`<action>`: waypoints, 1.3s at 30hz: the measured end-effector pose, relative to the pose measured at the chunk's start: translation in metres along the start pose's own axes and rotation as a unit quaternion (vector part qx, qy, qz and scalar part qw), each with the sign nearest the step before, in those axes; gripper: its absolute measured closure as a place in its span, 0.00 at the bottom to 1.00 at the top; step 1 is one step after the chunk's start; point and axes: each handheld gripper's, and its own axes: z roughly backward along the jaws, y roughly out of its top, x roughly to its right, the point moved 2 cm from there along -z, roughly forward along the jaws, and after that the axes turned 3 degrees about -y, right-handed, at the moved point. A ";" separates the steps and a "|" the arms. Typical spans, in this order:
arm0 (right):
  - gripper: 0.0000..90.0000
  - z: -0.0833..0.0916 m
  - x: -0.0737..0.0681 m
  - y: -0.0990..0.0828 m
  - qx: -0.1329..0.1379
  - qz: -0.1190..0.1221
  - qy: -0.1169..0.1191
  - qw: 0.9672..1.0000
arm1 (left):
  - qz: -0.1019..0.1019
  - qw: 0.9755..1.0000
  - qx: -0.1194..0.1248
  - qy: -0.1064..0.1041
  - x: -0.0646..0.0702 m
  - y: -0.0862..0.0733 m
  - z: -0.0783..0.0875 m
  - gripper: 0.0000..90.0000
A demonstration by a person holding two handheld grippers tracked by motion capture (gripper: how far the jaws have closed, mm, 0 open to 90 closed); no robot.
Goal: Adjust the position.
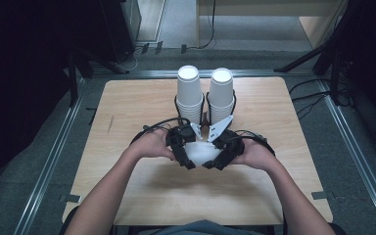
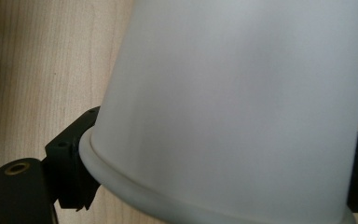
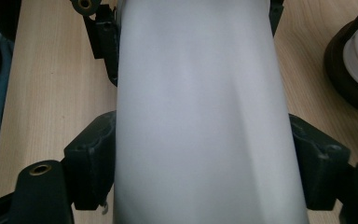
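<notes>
Cup (image 1: 201,152) clamped at both ends by left gripper (image 1: 190,157) and right gripper (image 1: 214,159) (midair), stacks (image 1: 189,93) waiting, separation looks unfinished

Dim surroundings, blurred close-ups, soft shadows

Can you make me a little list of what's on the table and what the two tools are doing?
table: light wood
held thing: one white paper cup, lying sideways between both tools
left tool: jaws around the cup at its rim end
right tool: jaws on both sides of the cup body
cup stacks: two tall white stacks, left stack and right stack, upside down, side by side behind the tools
holders: a dark ring base around the foot of a stack
hands: one on each tool, forearms coming in from the near edge
</notes>
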 end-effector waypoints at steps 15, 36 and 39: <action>0.23 0.010 0.003 -0.002 0.025 0.002 -0.008 1.000 | -0.018 0.998 0.065 0.007 0.000 -0.006 0.011 0.00; 0.23 0.030 0.006 -0.007 0.072 -0.009 -0.005 0.997 | 0.027 0.986 0.163 0.003 0.001 -0.021 0.020 0.00; 0.23 0.032 0.005 -0.006 0.076 -0.009 -0.006 0.997 | 0.029 0.983 0.183 -0.002 0.003 -0.022 0.021 0.00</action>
